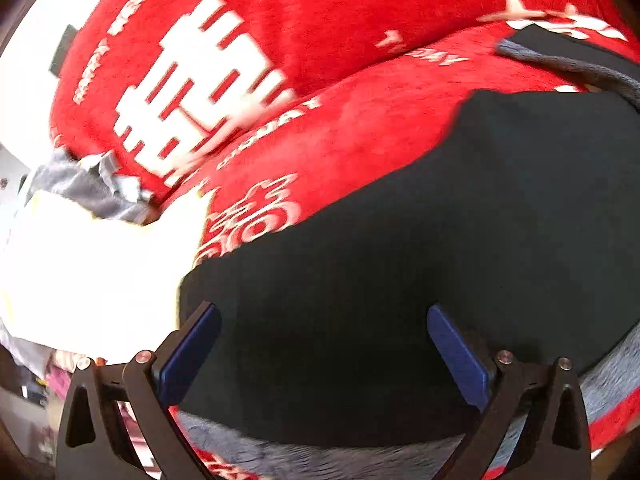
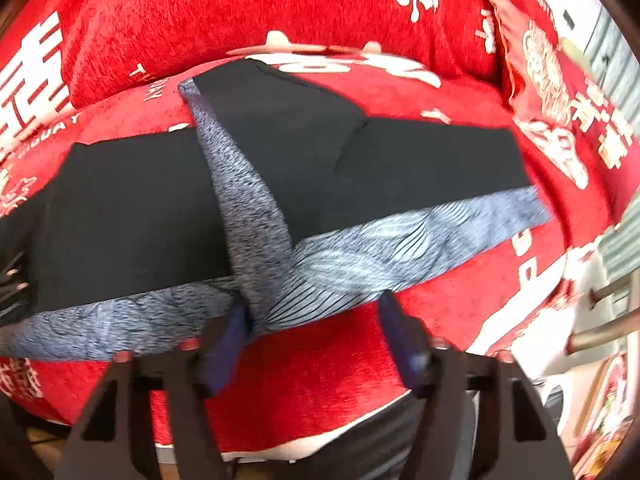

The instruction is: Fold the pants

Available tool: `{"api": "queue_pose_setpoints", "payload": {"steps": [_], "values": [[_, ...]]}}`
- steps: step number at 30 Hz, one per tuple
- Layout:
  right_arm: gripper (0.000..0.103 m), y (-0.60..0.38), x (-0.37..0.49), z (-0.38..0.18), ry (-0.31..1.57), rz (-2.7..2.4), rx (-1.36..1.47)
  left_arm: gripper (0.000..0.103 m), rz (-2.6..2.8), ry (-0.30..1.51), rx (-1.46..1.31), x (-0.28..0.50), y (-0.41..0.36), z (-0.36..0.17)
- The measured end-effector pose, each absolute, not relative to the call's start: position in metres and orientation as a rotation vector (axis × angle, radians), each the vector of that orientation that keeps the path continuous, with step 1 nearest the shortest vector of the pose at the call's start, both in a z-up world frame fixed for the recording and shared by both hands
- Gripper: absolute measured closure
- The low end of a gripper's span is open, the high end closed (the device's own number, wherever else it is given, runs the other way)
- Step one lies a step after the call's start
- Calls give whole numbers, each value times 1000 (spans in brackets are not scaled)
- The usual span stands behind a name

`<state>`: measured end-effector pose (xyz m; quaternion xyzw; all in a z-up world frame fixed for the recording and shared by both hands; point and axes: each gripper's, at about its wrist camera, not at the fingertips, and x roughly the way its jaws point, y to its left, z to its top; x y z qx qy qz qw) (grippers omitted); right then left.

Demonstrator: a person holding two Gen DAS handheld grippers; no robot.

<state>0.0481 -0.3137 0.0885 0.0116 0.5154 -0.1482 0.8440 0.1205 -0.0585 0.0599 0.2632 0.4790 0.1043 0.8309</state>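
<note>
The pants (image 2: 132, 200) are black with heather-grey side panels (image 2: 244, 200) and lie spread across a red cushion. In the left wrist view the black fabric (image 1: 440, 240) fills the lower right. My left gripper (image 1: 324, 320) is open just over the black fabric, with blue pads (image 1: 456, 352) apart and nothing between them. My right gripper (image 2: 312, 320) is open at the near edge of the pants, where the grey panels cross. Its left pad (image 2: 228, 348) touches the grey fabric.
The pants lie on a red sofa cover with white lettering (image 2: 280, 380), also in the left wrist view (image 1: 320, 20). A red printed cushion (image 2: 552, 80) sits at the right. A white surface (image 1: 92, 272) and a crumpled grey cloth (image 1: 80, 188) lie at the left.
</note>
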Motion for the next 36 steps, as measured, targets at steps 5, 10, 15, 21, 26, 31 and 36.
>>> {"api": "queue_pose_setpoints", "payload": {"steps": [5,10,15,21,26,31,36], "values": [[21,-285,61,134,1019,-189,-30,0,300,1097,468,126,-2,46],[20,-245,130,133,994,-115,-274,0,340,1142,397,152,7,55],[19,-227,229,78,1127,-162,-401,0,316,1109,440,164,-39,55],[10,-214,286,42,1203,-184,-512,0,248,1050,517,178,-98,62],[67,-255,287,45,1261,-121,-401,0,264,1029,615,181,-112,48],[95,-299,270,60,1236,-130,-288,0,267,1048,596,180,-90,47],[96,-358,227,98,1098,-221,-159,0,265,1055,606,171,-84,53]]}}
